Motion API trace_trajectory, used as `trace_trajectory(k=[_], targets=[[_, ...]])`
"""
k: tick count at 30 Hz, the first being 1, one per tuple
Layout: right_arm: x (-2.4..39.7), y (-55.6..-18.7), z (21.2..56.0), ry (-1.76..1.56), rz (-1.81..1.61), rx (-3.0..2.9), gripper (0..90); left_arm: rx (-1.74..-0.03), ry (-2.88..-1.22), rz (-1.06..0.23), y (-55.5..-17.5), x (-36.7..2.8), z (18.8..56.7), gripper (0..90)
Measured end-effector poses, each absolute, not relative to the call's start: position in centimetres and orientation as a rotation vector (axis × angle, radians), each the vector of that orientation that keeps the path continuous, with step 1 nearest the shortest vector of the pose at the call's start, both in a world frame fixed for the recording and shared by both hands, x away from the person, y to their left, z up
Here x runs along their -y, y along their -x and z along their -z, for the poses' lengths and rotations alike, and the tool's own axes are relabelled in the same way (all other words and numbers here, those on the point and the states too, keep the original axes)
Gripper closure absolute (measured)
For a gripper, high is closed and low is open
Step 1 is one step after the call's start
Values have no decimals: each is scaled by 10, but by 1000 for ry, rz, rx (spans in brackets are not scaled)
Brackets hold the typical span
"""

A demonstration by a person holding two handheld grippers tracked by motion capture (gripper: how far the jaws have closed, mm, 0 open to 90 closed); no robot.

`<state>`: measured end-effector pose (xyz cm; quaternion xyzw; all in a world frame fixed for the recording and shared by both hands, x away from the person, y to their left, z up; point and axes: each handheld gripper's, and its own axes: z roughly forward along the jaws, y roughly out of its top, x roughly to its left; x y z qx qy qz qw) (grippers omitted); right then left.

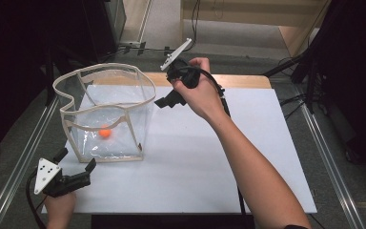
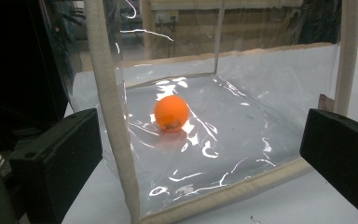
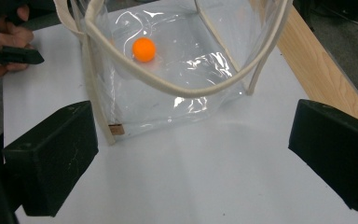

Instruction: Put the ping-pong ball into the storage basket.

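On the white worktop (image 1: pixel 195 157), clear plastic bag (image 1: pixel 106 112) with cream trim standing open, orange ball (image 1: pixel 105 133) on its floor, left gripper (image 1: pixel 74 168) just beside its near corner, jaws wide apart and empty, right gripper (image 1: pixel 171 98) raised beside its far rim, jaws wide, holding nothing.

bag (image 1: pixel 106 110): clear plastic, box-shaped, cream fabric trim along edges and rim; stands upright, top open, rim sagging; on the white table surface (image 1: pixel 209 157) near its far left corner
ball (image 1: pixel 105 132): small, orange, round; rests on the bag's floor, near the front wall
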<state>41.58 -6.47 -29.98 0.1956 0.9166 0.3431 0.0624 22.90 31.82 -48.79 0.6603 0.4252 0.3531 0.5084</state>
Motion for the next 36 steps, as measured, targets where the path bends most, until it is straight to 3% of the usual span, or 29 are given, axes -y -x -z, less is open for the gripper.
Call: trace_trajectory(k=[36], targets=[[106,-372,337,-621,-1092,-2720,0,-1023,-1595,-852,-229,-318,488,0]])
